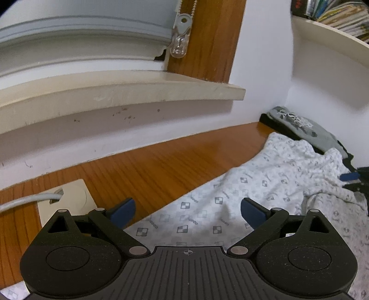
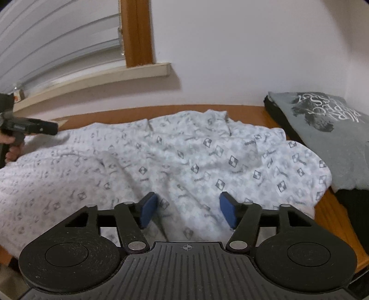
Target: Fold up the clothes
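A white garment (image 1: 230, 196) with a grey checkered print lies rumpled across the wooden table (image 1: 150, 166). My left gripper (image 1: 188, 213) stands open over its near edge, one blue pad above bare wood, the other above cloth. In the right wrist view the same garment (image 2: 184, 157) fills the middle, and my right gripper (image 2: 188, 211) hovers open just over it with no cloth pinched between the pads. At the far left of that view a hand (image 2: 10, 147) holds the left tool's black body (image 2: 30, 127) at the garment's far end.
A folded grey printed T-shirt (image 2: 322, 129) rests on dark clothing (image 2: 352, 207) in the right corner. Behind the table run a white wall and a window sill (image 1: 115, 97). A cable enters a beige plate (image 1: 69, 198) set in the tabletop. A shelf of books (image 1: 334, 13) hangs at upper right.
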The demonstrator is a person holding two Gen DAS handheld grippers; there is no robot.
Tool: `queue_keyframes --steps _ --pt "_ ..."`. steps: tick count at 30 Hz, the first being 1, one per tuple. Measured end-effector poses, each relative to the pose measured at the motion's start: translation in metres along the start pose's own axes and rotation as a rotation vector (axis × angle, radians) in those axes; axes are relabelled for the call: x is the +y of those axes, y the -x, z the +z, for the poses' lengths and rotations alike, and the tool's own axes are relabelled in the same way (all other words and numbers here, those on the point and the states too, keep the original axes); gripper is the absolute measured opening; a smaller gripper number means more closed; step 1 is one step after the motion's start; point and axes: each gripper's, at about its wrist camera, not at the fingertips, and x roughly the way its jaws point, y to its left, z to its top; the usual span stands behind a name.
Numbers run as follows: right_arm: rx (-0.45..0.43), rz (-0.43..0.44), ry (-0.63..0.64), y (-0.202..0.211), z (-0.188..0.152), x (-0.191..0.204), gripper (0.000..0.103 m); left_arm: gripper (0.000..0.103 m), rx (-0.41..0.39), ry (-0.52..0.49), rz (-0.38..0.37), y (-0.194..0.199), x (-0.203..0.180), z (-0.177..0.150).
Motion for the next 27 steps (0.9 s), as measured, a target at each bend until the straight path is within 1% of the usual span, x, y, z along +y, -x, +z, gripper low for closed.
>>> queue_keyframes --steps 2,4,5,6,10,13,14,15,17,19,22,23,24,27 --pt "-0.008 -0.019 0.008 -0.005 -0.004 0.001 0.069 0.094 -0.006 -0.01 -0.001 0.001 -0.002 0.0" --pt "-0.052 -0.033 0.006 -0.005 -0.014 0.002 0.071 0.085 -0.005 -0.019 -0.004 0.001 -0.003 -0.001" --pt "-0.074 -0.04 0.005 -0.005 -0.019 0.002 0.072 0.077 0.0 -0.025 -0.007 0.001 -0.003 -0.001" --pt "-0.096 -0.045 0.003 -0.005 -0.024 0.002 0.072 0.075 0.006 -0.03 -0.009 0.0 -0.003 -0.001" --pt "-0.181 -0.048 -0.014 -0.002 -0.039 0.002 0.073 0.075 0.021 -0.045 -0.004 -0.002 -0.006 -0.001" --pt "-0.19 -0.068 -0.01 -0.005 -0.039 0.006 0.076 0.075 0.007 -0.048 -0.001 0.0 -0.006 -0.002" --pt "-0.189 -0.071 -0.01 -0.006 -0.038 0.007 0.077 0.071 0.0 -0.058 0.001 0.002 -0.007 -0.002" --pt "-0.189 -0.075 -0.009 -0.007 -0.038 0.008 0.077 0.058 -0.003 -0.072 0.001 0.002 -0.009 -0.001" --pt "-0.192 -0.077 -0.008 -0.008 -0.038 0.008 0.077 0.044 0.005 -0.094 0.021 0.005 -0.02 0.001" --pt "-0.2 -0.077 -0.006 -0.008 -0.04 0.008 0.077 0.043 0.012 -0.12 0.034 0.008 -0.034 0.002" --pt "-0.218 -0.075 -0.006 -0.008 -0.044 0.008 0.078 0.043 0.042 -0.167 0.008 0.015 -0.064 0.001" --pt "-0.225 -0.074 -0.006 -0.008 -0.045 0.008 0.078 0.046 0.05 -0.186 0.008 0.015 -0.073 -0.001" --pt "-0.232 -0.074 -0.008 -0.008 -0.046 0.008 0.078 0.05 0.056 -0.207 0.013 0.015 -0.083 -0.002" --pt "-0.253 -0.082 -0.011 -0.008 -0.05 0.009 0.078 0.052 0.074 -0.241 0.017 0.01 -0.104 -0.007"
